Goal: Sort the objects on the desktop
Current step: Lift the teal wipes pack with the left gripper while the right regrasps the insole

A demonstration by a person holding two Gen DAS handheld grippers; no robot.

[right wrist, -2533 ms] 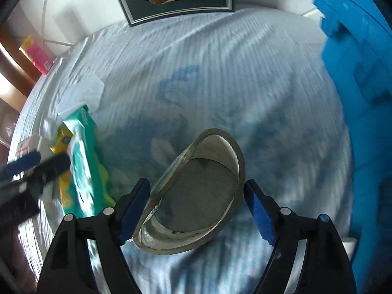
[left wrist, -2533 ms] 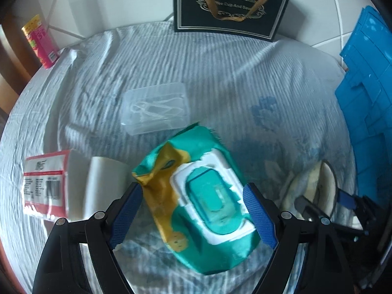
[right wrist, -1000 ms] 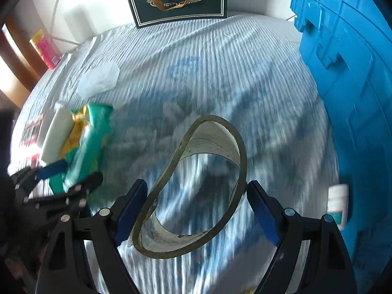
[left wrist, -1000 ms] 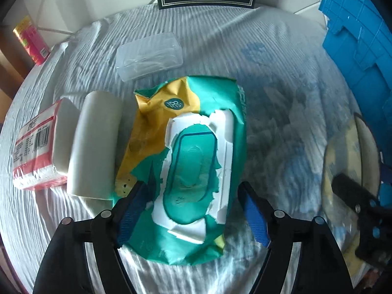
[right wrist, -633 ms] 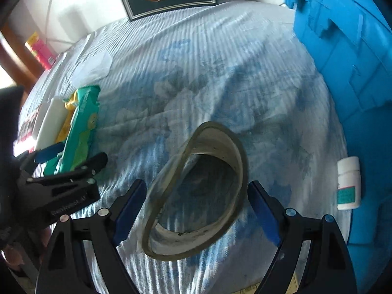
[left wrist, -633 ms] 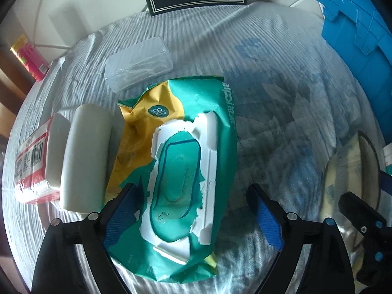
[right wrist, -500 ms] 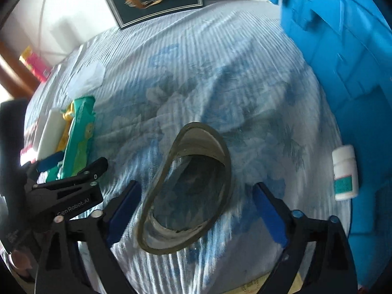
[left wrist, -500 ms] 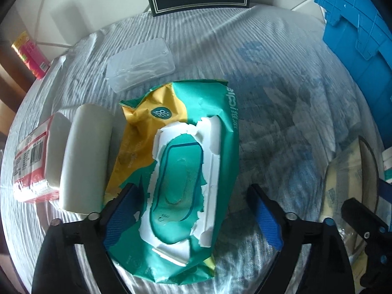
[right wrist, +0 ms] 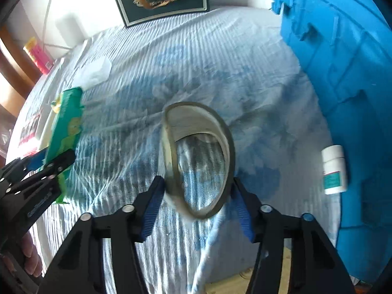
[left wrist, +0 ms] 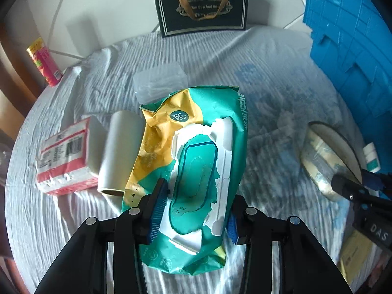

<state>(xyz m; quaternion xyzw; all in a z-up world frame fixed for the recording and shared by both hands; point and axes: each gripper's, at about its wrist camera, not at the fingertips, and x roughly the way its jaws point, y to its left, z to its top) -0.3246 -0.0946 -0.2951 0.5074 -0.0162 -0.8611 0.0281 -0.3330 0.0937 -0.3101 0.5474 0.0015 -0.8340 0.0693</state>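
Note:
A green and yellow wet-wipes pack with a torn white lid lies on the pale striped cloth. My left gripper is shut on the pack's near end, blue pads pressed to both sides. My right gripper is shut on a big clear tape roll, which stands on edge on the cloth. The tape roll also shows at the right of the left wrist view, and the wipes pack at the left of the right wrist view.
A white roll and a red-white tissue pack lie left of the wipes. A clear plastic box sits behind. A blue crate stands at the right with a white bottle beside it. A dark gift bag stands at the back.
Both grippers have closed: the left one on the wipes pack, the right one on the tape roll. Both were open around these objects half a second ago.

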